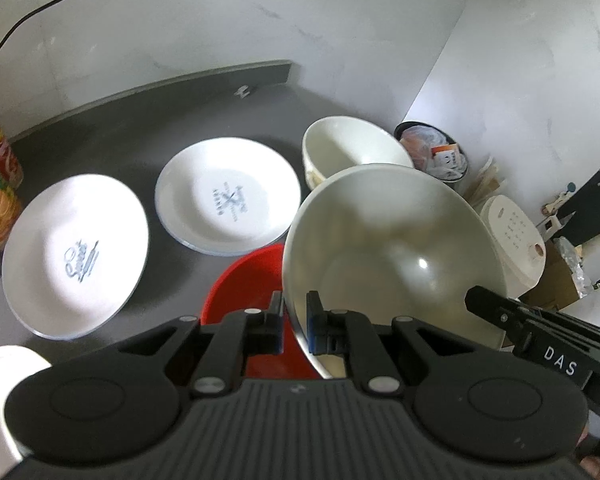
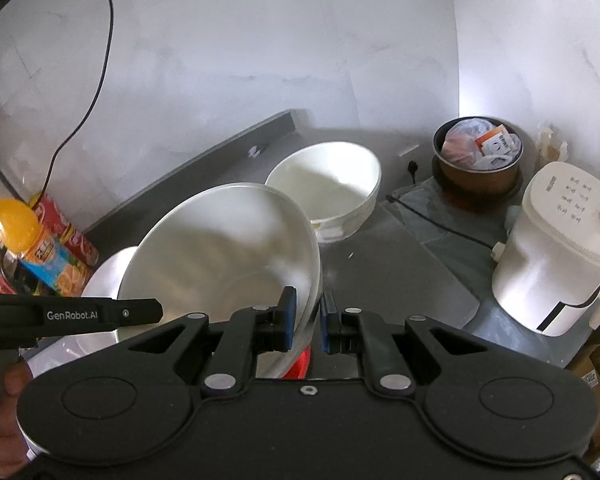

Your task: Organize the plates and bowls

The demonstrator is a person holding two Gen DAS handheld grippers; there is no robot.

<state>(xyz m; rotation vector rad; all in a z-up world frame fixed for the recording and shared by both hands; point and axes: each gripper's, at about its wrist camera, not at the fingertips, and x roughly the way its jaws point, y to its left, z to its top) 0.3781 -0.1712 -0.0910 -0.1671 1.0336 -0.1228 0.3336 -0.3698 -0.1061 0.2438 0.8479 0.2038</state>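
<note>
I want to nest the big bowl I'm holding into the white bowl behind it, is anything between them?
Nothing visible stands between the big bowl and the white bowl; that bowl looks empty. The red bowl sits beneath, not between.

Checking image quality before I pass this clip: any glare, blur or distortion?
Left wrist: heavy fisheye curvature, a small glare spot inside the large bowl, soft plates. Right wrist: bright light patch on the wall by the bin, same bowl's far rim slightly blurred.
</note>
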